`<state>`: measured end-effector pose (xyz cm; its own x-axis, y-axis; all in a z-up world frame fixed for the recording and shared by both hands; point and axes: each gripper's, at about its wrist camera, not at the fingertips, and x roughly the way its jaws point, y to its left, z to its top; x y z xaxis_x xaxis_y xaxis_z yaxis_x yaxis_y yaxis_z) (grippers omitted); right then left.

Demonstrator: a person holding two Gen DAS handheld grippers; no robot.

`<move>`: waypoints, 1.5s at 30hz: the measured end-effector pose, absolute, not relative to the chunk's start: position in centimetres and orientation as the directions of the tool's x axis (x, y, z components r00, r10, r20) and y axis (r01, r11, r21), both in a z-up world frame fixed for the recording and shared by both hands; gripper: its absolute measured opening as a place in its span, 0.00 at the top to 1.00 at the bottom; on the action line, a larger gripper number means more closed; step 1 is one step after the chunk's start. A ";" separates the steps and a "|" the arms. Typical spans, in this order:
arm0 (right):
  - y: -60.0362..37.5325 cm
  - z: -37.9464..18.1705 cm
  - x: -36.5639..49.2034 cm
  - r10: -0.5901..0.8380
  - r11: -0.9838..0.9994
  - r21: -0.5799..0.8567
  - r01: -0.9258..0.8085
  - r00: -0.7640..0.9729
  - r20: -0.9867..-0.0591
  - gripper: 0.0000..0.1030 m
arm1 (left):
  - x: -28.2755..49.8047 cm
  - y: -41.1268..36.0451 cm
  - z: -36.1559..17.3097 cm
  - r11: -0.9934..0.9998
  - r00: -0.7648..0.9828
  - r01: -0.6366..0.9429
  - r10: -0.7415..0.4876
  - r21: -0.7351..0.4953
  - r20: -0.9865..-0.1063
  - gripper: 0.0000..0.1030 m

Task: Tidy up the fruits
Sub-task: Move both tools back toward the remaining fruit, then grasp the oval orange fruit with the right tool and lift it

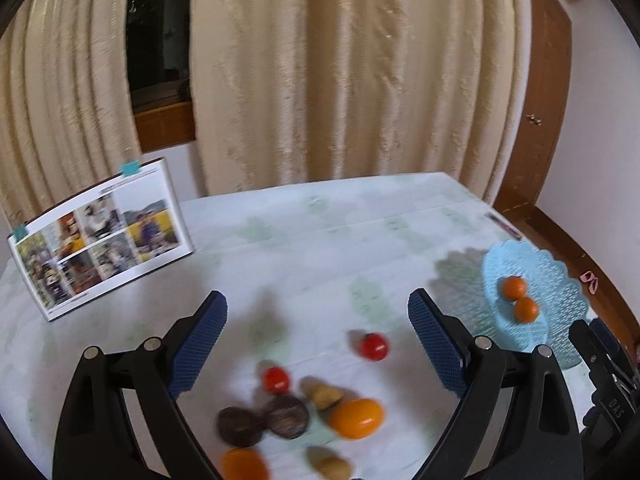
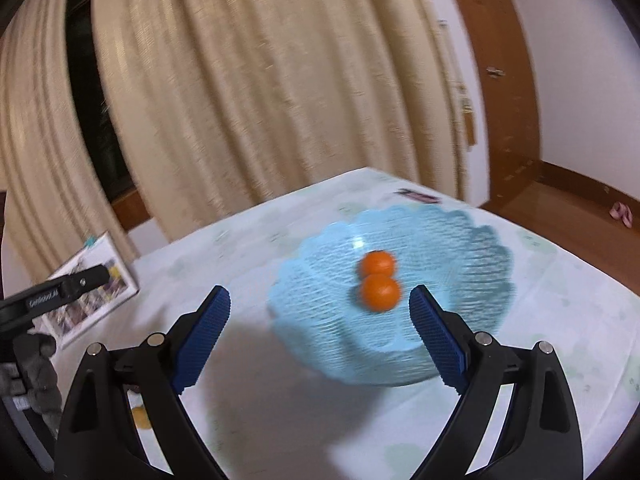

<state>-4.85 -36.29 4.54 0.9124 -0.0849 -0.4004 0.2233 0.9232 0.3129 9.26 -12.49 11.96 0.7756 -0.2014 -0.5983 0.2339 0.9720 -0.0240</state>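
While both grippers gape, tangerines (two) occupy basket.

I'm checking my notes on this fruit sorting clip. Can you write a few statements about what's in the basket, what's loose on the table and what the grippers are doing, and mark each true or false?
1. The blue basket holds two oranges. True.
2. The left gripper is shut on a tomato. False: it is open and holds nothing; the two tomatoes lie on the table.
3. The right gripper is open and holds nothing. True.
4. The basket also holds dark round fruits. False: the two dark fruits lie on the table, below the left gripper.
5. A photo calendar stands on the table. True.
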 end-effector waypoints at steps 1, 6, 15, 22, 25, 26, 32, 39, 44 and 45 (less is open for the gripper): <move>-35.4 4.6 -4.4 -0.060 0.931 0.306 0.199 0.910 -0.410 0.10 | 9.1 -11.8 11.9 0.974 0.775 0.226 -0.193 -0.021 -0.602 0.11; -32.5 4.1 -2.6 0.045 0.943 0.312 0.115 0.885 -0.463 0.10 | 8.8 -8.3 10.9 0.979 0.740 0.199 -0.177 -0.040 -0.648 0.11; -25.9 2.5 0.3 0.194 0.960 0.277 -0.036 0.799 -0.570 0.10 | 7.8 -5.0 9.2 0.981 0.703 0.186 -0.174 -0.057 -0.690 0.11; -21.8 0.3 3.1 0.245 0.962 0.254 -0.096 0.713 -0.657 0.14 | 8.0 -3.4 9.6 0.985 0.705 0.150 -0.170 -0.090 -0.688 0.11; -20.9 -0.5 4.0 0.259 0.962 0.249 -0.115 0.679 -0.687 0.22 | 8.1 -3.1 9.6 0.985 0.703 0.142 -0.169 -0.096 -0.690 0.11; -20.8 -0.8 4.2 0.259 0.962 0.246 -0.116 0.671 -0.695 0.27 | 8.2 -3.1 9.6 0.985 0.702 0.140 -0.168 -0.097 -0.692 0.11; -19.9 -1.8 5.1 0.237 0.971 0.203 -0.129 0.649 -0.723 0.48 | 8.5 -3.1 9.2 0.985 0.690 0.140 -0.170 -0.100 -0.703 0.11; -20.9 -0.7 4.1 0.232 0.971 0.208 -0.118 0.677 -0.698 0.55 | 8.9 -3.8 7.9 0.984 0.666 0.152 -0.170 -0.092 -0.726 0.11; -23.7 1.3 3.0 0.184 0.975 0.214 -0.054 0.734 -0.654 0.55 | 8.8 -5.2 6.9 0.979 0.647 0.189 -0.182 -0.075 -0.740 0.11; -24.1 1.6 2.9 0.176 0.976 0.215 -0.043 0.742 -0.647 0.55 | 8.8 -5.4 6.8 0.978 0.644 0.197 -0.185 -0.072 -0.742 0.11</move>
